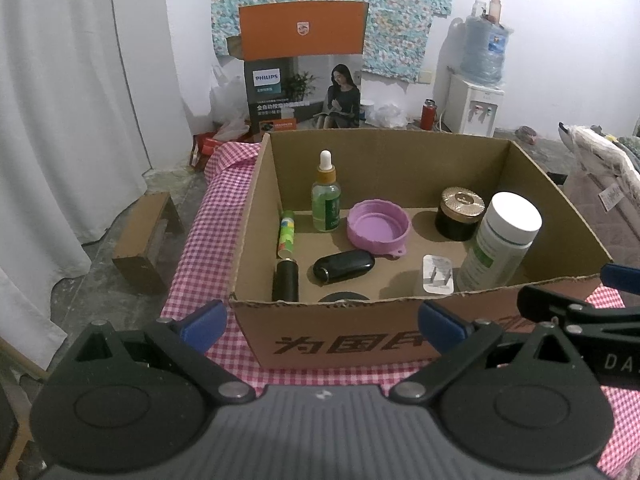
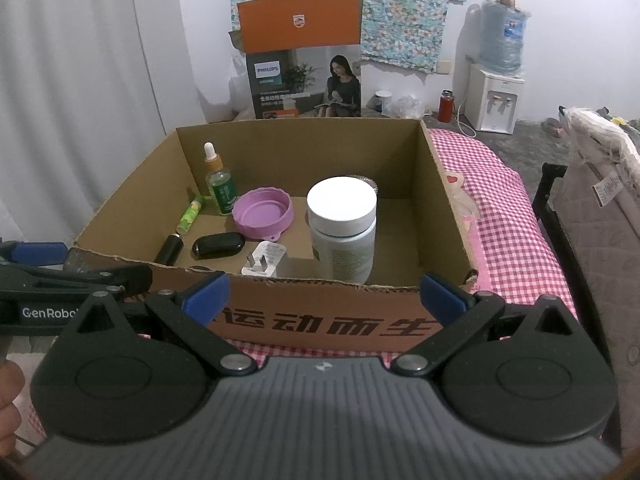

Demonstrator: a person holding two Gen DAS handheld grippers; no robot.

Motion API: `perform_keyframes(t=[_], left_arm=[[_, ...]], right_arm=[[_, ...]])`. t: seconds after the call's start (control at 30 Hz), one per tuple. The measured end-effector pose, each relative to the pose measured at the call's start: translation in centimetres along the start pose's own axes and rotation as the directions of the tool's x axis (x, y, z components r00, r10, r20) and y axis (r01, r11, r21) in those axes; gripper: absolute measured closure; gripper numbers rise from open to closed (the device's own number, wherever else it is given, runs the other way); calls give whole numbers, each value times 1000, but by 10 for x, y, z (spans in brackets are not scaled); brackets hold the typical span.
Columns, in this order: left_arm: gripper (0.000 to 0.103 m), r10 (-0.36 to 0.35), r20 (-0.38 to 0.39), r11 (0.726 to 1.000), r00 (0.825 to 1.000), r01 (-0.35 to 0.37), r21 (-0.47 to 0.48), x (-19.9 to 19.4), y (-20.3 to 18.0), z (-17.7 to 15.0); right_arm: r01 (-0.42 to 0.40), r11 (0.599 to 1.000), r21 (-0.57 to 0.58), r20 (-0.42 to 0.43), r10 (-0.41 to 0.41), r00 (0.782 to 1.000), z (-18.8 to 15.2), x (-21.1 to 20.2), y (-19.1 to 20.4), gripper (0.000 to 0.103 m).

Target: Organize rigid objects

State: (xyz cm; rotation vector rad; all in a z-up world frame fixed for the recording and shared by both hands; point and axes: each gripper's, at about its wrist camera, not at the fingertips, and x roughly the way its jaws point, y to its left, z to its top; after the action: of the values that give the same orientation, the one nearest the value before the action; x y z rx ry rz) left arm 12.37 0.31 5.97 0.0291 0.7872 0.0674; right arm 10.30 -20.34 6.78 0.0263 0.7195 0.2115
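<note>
An open cardboard box (image 1: pixel 384 332) (image 2: pixel 320 320) stands on the pink checked cloth. Inside are a green dropper bottle (image 1: pixel 326 200) (image 2: pixel 219 188), a pink lid (image 1: pixel 378 226) (image 2: pixel 264 212), a white-capped bottle (image 1: pixel 500 240) (image 2: pixel 342 228), a black jar with gold lid (image 1: pixel 460 214), a black oval case (image 1: pixel 344 266) (image 2: pixel 218 245), a white plug (image 1: pixel 438 276) (image 2: pixel 264 264), a green tube (image 1: pixel 286 234) (image 2: pixel 191 214) and a black cylinder (image 1: pixel 285 280) (image 2: pixel 169 250). My left gripper (image 1: pixel 324 326) is open and empty before the box's near wall. My right gripper (image 2: pixel 324 298) is open and empty there too.
A Philips carton (image 1: pixel 302 68) (image 2: pixel 306 60) stands behind the box. A water dispenser (image 1: pixel 476 104) (image 2: pixel 496 96) and red flask (image 1: pixel 427 114) are at the back right. A small wooden stool (image 1: pixel 146 240) sits on the floor left. A padded edge (image 2: pixel 600 208) lies right.
</note>
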Motion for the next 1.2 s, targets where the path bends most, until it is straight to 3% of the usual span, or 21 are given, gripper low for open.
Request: perform_keyframes(t=[1.2], left_arm=[[1, 2, -16, 1000, 1000, -2, -10, 2, 14, -2]], right_arm=[[6, 1000, 0, -16, -6, 1000, -1, 2, 7, 1]])
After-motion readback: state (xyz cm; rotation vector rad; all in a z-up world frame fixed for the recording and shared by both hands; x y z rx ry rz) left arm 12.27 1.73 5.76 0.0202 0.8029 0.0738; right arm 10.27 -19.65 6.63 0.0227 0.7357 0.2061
